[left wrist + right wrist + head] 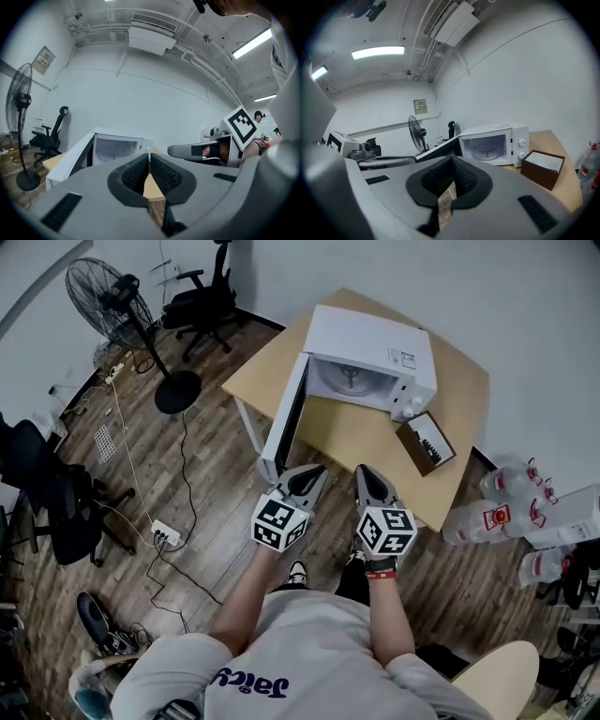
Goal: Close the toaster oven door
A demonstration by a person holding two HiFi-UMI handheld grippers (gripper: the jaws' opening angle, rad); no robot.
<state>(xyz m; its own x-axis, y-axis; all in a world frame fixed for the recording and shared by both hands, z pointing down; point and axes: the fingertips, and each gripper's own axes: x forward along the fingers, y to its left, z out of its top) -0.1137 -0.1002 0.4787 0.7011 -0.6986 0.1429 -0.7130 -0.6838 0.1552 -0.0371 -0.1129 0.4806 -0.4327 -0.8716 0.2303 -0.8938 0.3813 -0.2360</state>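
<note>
A white toaster oven (pixel 375 348) stands on a wooden table (pixel 361 442). Its door (pixel 286 418) is swung wide open toward the left, past the table's near edge. My left gripper (pixel 314 472) is shut and empty, its tips just right of the door's free end, not touching it. My right gripper (pixel 365 472) is beside it, also shut and empty, over the table's near edge. In the left gripper view the shut left gripper (pixel 149 157) points at the oven (pixel 117 147) and the door (pixel 70 159). In the right gripper view the right gripper (pixel 452 161) faces the oven (pixel 497 140) and the door (pixel 440 147).
A brown open box (pixel 427 442) sits on the table right of the oven. Water bottles (pixel 497 512) lie on the floor at the right. A standing fan (pixel 122 306), office chairs (pixel 202 296) and a power strip (pixel 166 535) with cables are at the left.
</note>
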